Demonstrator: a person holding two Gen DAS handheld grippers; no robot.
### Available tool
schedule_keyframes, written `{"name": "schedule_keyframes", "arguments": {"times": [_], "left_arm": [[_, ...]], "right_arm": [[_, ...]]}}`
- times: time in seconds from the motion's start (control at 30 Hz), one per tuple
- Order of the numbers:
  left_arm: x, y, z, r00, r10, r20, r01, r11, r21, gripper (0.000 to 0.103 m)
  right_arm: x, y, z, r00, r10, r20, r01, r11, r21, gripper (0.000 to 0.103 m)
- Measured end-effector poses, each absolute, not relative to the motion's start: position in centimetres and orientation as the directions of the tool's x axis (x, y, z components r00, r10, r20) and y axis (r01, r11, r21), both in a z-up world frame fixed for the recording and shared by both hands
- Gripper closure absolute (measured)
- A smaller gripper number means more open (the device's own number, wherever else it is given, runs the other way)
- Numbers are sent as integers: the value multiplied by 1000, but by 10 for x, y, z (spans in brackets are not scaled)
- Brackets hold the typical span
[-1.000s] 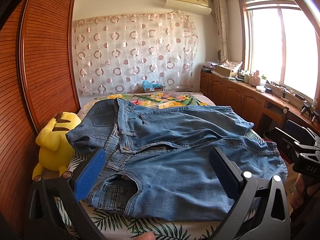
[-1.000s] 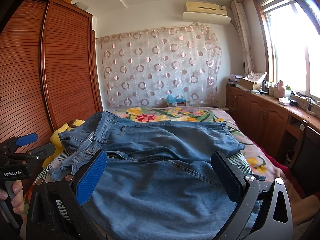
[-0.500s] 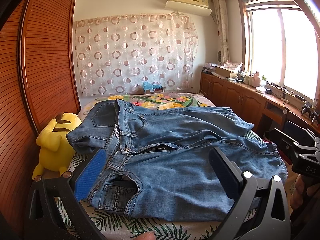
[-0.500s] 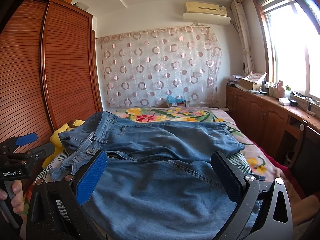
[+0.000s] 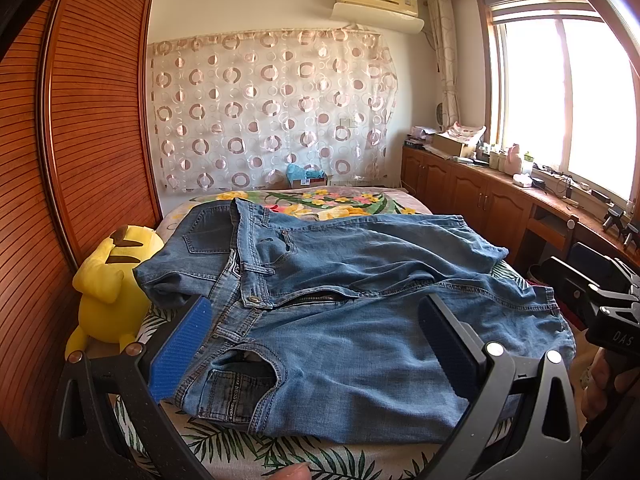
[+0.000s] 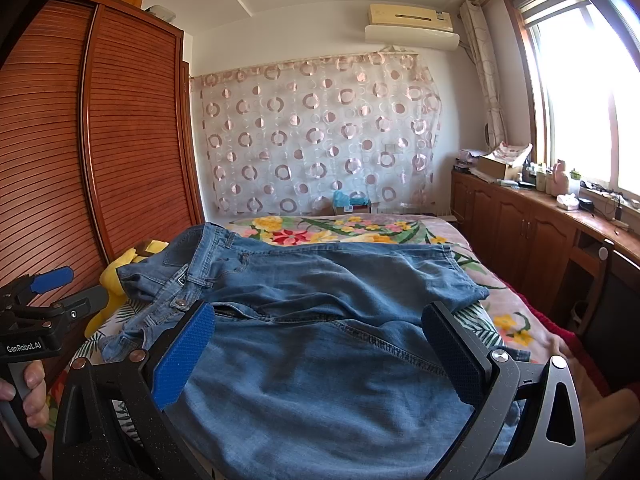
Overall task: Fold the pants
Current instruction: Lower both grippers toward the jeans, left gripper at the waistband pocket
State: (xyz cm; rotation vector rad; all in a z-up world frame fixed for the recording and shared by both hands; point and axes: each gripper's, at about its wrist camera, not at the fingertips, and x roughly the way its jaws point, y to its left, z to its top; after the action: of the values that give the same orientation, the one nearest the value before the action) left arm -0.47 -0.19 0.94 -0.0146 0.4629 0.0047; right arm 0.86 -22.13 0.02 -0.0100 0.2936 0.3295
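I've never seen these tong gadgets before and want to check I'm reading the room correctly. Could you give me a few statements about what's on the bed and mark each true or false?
1. The blue denim jeans lie spread on the floral bedspread. True.
2. The left tongs are clamped on the waistband. False: they are open, with nothing held between the fingers.
3. A yellow plush toy sits by the slatted wooden wardrobe. True.
4. The jeans' fly is zipped shut. False: it gapes open below the button.
5. The right tongs are shut. False: they are open above the denim.
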Motion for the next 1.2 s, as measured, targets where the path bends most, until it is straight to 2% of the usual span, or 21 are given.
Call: {"name": "schedule_keyframes", "arguments": {"times": [0.27, 0.47, 1.2], "left_arm": [[-1, 9, 22, 880, 8, -474, -15, 1000, -11, 0], [8, 19, 12, 858, 13, -514, -23, 1000, -13, 0], [23, 75, -53, 784, 85, -615, -112, 994, -5, 0]], "right_arm": [[11, -222, -2, 902, 316, -295, -319, 947, 38, 0], [17, -227, -9, 897, 306, -319, -313, 949, 32, 0], [50, -244, -39, 852, 134, -506, -186, 981, -53, 0]]}}
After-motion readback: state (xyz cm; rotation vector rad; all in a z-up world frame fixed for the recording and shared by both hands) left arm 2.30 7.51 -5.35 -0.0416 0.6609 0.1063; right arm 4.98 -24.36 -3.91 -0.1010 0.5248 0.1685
